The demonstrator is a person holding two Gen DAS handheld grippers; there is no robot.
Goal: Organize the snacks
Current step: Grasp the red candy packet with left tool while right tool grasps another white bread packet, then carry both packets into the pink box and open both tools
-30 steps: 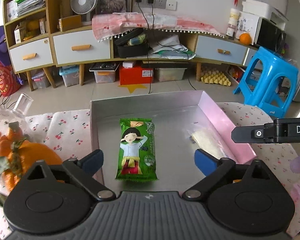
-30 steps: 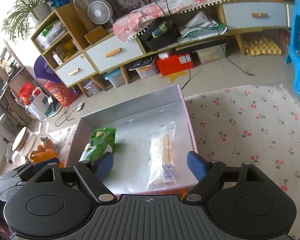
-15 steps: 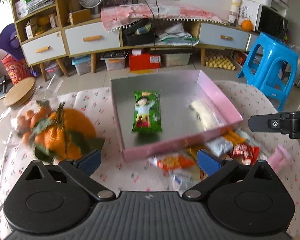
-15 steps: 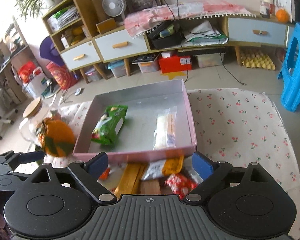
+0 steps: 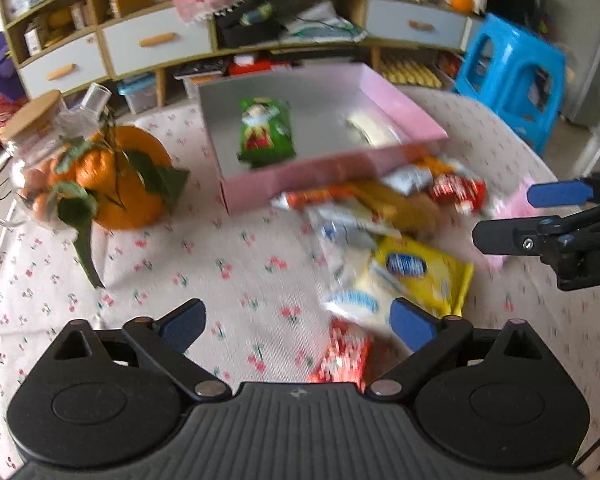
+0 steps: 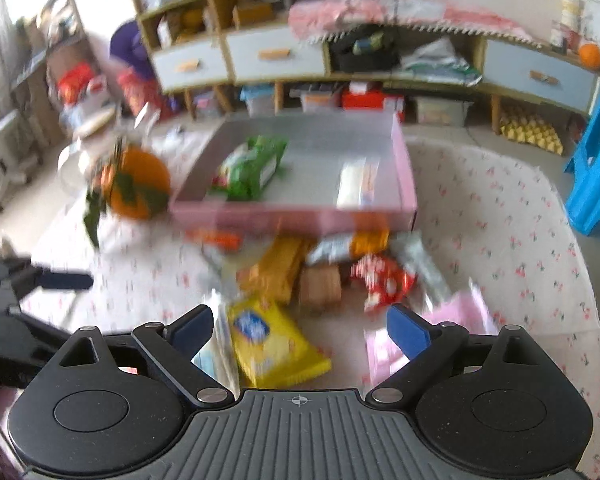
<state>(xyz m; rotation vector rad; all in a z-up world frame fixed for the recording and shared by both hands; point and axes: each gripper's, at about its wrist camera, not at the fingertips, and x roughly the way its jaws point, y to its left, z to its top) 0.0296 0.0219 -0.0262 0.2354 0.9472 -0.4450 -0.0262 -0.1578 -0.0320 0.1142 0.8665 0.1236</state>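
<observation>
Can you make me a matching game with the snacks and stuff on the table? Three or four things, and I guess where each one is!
Things:
1. green snack pack
2. yellow snack bag
3. orange pumpkin
4. blue stool

Places:
A. on the floor beyond the table
B. inside the pink box
C. on the tablecloth, left of the box
D. in the loose pile in front of the box

Pairs: 1-B, 2-D, 3-C, 4-A

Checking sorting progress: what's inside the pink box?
Inside the pink box lie two snacks: a green packet and a clear-wrapped pale bar. Its near wall hides a strip of floor.
</observation>
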